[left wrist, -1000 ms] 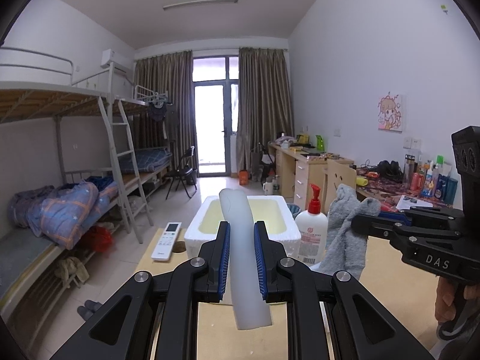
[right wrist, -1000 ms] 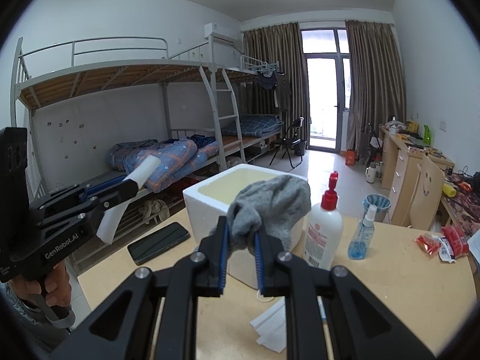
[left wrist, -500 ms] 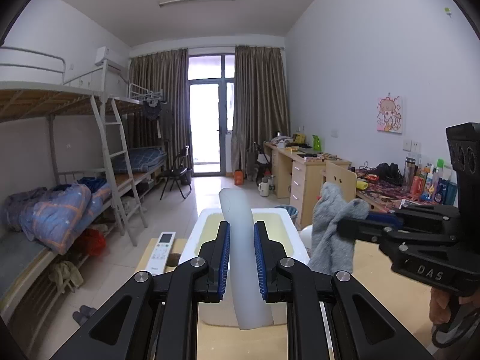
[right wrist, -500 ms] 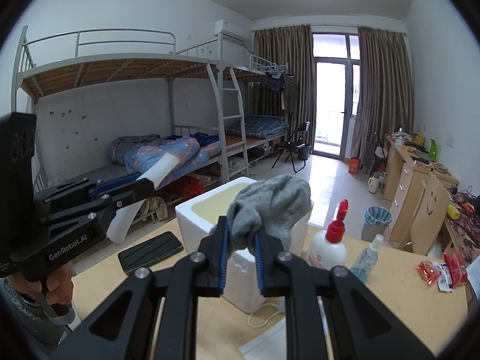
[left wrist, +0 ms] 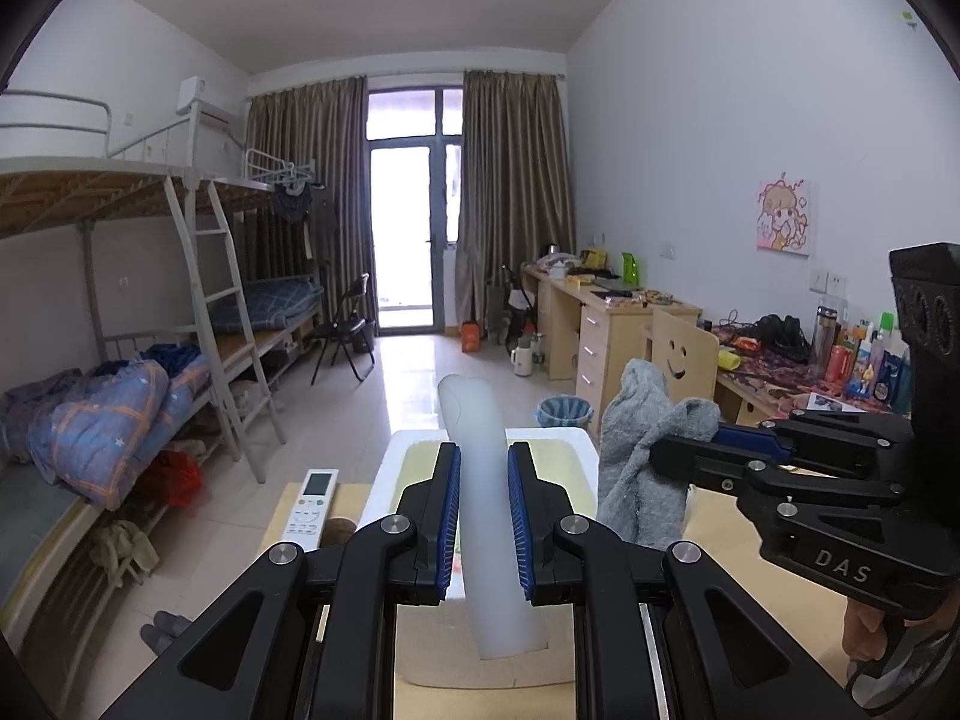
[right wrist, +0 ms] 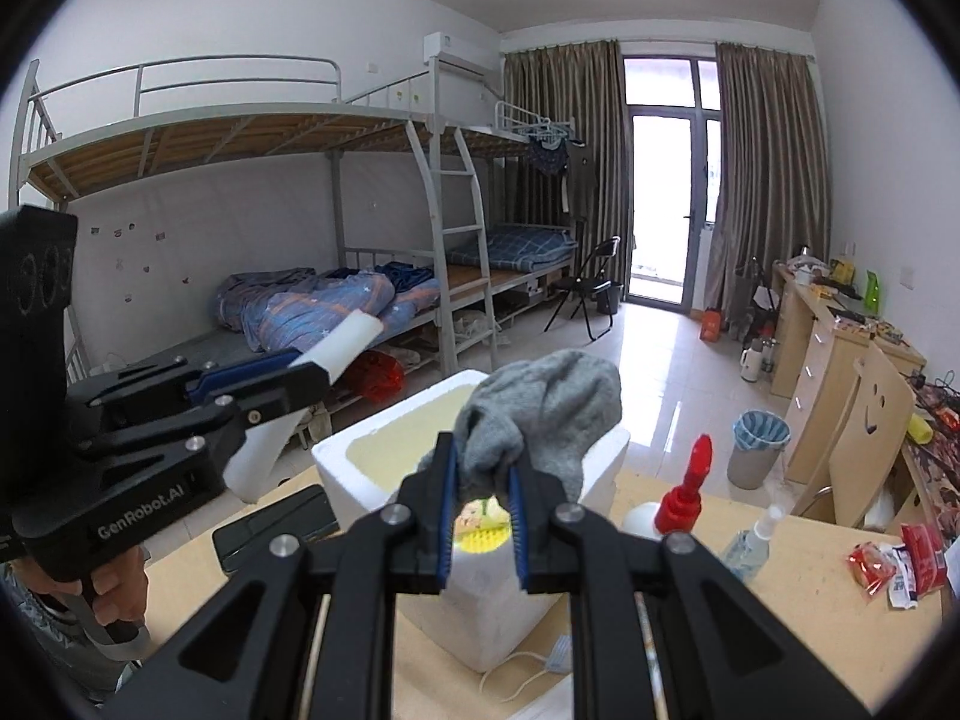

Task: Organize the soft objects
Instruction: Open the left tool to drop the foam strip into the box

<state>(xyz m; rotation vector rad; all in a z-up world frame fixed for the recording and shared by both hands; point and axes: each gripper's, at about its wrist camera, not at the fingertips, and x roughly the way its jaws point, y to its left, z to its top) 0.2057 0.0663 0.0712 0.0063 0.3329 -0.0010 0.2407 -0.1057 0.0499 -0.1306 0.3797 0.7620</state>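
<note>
Between my left jaws I hold a pale white foam strip (left wrist: pixel 480 480), upright and slightly bowed, its rounded top leaning away from me, its cut end hanging below. It hovers over the near rim of the white foam box (left wrist: pixel 585 441). In my right jaws, a crumpled grey sock (right wrist: pixel 540 414) bunches upward above that box's right edge.

It was a shared dormitory room. Metal bunk beds (right wrist: pixel 252 192) with rumpled quilts (right wrist: pixel 312 306) lined one wall; opposite the bunks stood cluttered wooden desks (left wrist: pixel 606 324), and beyond the bunks hung brown curtains (left wrist: pixel 510 192) around a glass balcony door (left wrist: pixel 408 222).
</note>
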